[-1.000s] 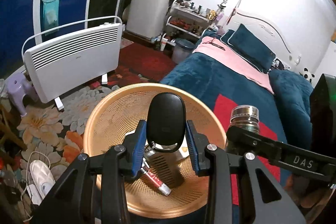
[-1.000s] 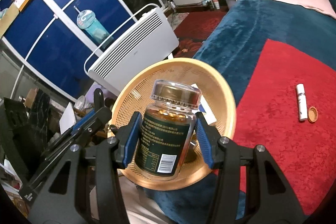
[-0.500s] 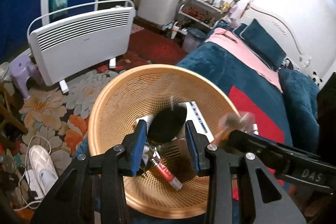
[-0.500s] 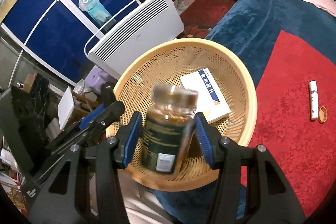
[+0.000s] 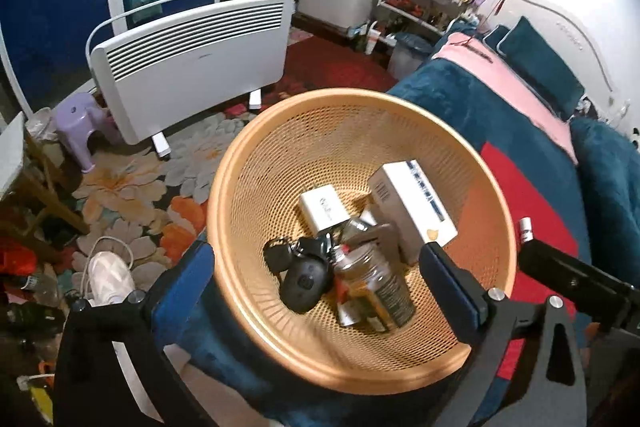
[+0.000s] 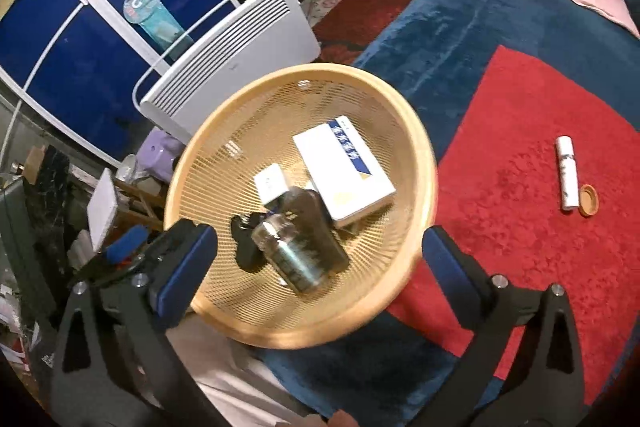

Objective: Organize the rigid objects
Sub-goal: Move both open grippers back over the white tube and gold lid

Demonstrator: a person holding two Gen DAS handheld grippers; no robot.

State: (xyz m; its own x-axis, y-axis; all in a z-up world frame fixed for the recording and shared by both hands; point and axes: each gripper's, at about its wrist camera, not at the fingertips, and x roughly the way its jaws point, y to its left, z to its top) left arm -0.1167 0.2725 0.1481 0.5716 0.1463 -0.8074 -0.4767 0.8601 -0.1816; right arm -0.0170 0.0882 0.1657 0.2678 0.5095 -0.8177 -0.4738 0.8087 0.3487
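A round tan mesh basket (image 5: 256,163) (image 6: 416,131) sits at the bed's edge. In it lie a black oval case (image 5: 304,281), a dark pill bottle (image 5: 376,287) (image 6: 296,255) on its side, a white box with a blue stripe (image 5: 416,203) (image 6: 344,167), a small white box (image 5: 324,209) (image 6: 272,181) and black keys (image 5: 280,255). My left gripper (image 5: 320,279) is open and empty above the basket. My right gripper (image 6: 320,263) is open and empty above it too. A white tube (image 6: 567,173) and an orange cap (image 6: 588,200) lie on the red cloth.
A white panel heater (image 5: 192,55) (image 6: 232,59) stands on the floor beyond the basket. A purple stool (image 5: 80,127) and a white shoe (image 5: 110,277) are on the flowered rug. The blue bed (image 6: 460,23) with the red cloth (image 6: 520,131) extends to the right.
Both grippers opened wide. The black case fell from the left one and the pill bottle from the right one; both now lie in the basket.
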